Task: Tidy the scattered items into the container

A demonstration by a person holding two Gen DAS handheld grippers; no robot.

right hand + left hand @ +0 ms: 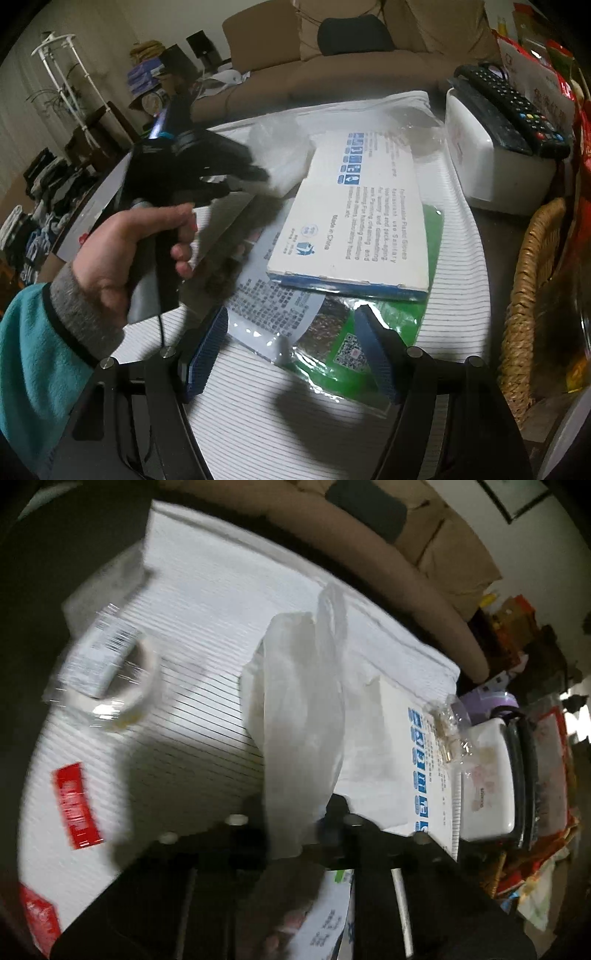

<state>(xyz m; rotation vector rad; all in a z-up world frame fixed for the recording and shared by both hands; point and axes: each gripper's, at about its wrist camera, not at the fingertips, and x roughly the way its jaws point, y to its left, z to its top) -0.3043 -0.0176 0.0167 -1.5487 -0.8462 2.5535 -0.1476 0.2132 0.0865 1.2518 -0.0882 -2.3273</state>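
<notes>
Scene: a bench (461, 229) covered by a white cloth with thin dark stripes, a brown sofa behind it, a woven basket (532, 295) at the right edge.
Left tongs (295, 834): closed on a thin, translucent white plastic bag (303, 701); the film rises crumpled from between the fingers and drapes away from the camera.
Left hand (122, 258): seen from the right wrist camera, gripping the black handle, teal sleeve with a grey cuff, up and to the left of the right tongs.
Right tongs (291, 354): open, blue ribbed pads apart, nothing between them, hanging just above the bench.
Nearest item to the right tongs: a green foil packet (369, 343) with a printed square code, lying flat directly ahead, partly under a white leaflet (273, 306).
Glove box (362, 221): a flat white carton with blue print, resting on the packet and leaflet, long axis running away from the right tongs and tilting slightly left.
Other scattered items: a roll of clear tape (122, 686) and a red label (74, 805), blurred, to the left of the bag in the left wrist view.
Container: likely the basket, though I cannot tell for certain.
Key relation: the packet lies between the open right pads' line of reach, so the right hand is nearer to it.
</notes>
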